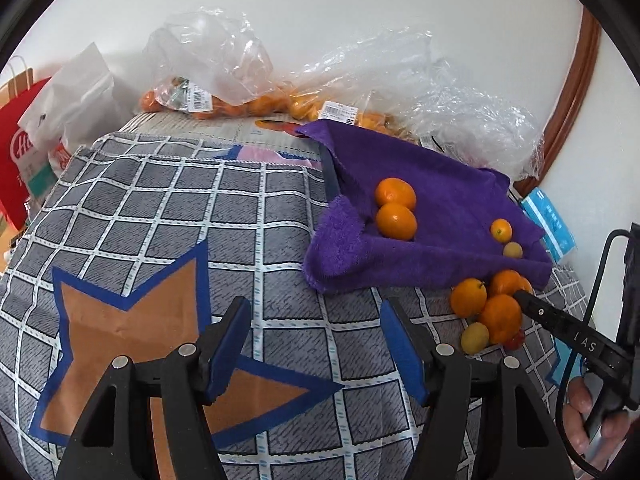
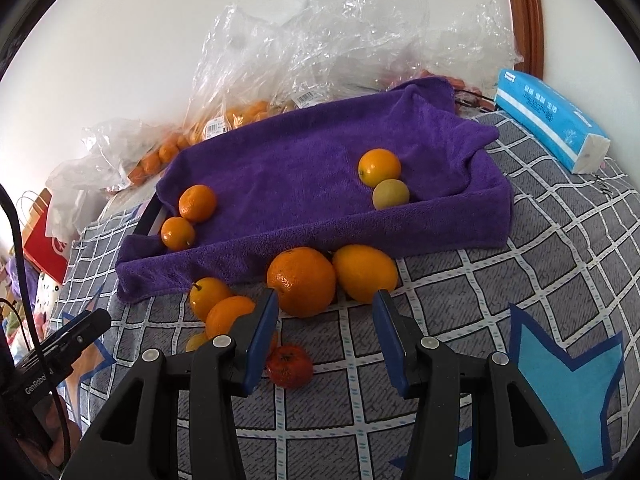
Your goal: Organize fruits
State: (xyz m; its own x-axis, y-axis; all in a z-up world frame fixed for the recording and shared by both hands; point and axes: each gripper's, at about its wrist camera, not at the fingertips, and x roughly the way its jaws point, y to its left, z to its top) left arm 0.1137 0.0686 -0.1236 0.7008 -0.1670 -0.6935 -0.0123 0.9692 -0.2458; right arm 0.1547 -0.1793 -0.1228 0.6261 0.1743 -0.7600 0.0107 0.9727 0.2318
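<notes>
A tray lined with a purple towel (image 2: 304, 168) holds two oranges (image 2: 197, 203) at its left end and a small orange (image 2: 379, 167) with a yellowish fruit (image 2: 391, 195) at its right end. Loose fruit lies in front of it: a big orange (image 2: 301, 282), a yellow-orange fruit (image 2: 365, 274), smaller oranges (image 2: 208, 296) and a small red fruit (image 2: 289, 366). My right gripper (image 2: 326, 336) is open just short of the big orange, with nothing pressed between its pads. My left gripper (image 1: 316, 344) is open over the checked cloth, left of the tray (image 1: 420, 184) and the loose pile (image 1: 500, 318).
Clear plastic bags of oranges (image 1: 224, 100) lie along the wall behind the tray. A blue tissue pack (image 2: 552, 120) sits at the right. A red paper bag (image 1: 16, 152) and a white bag (image 1: 80, 92) stand at the far left. A grey checked cloth (image 1: 160, 208) covers the surface.
</notes>
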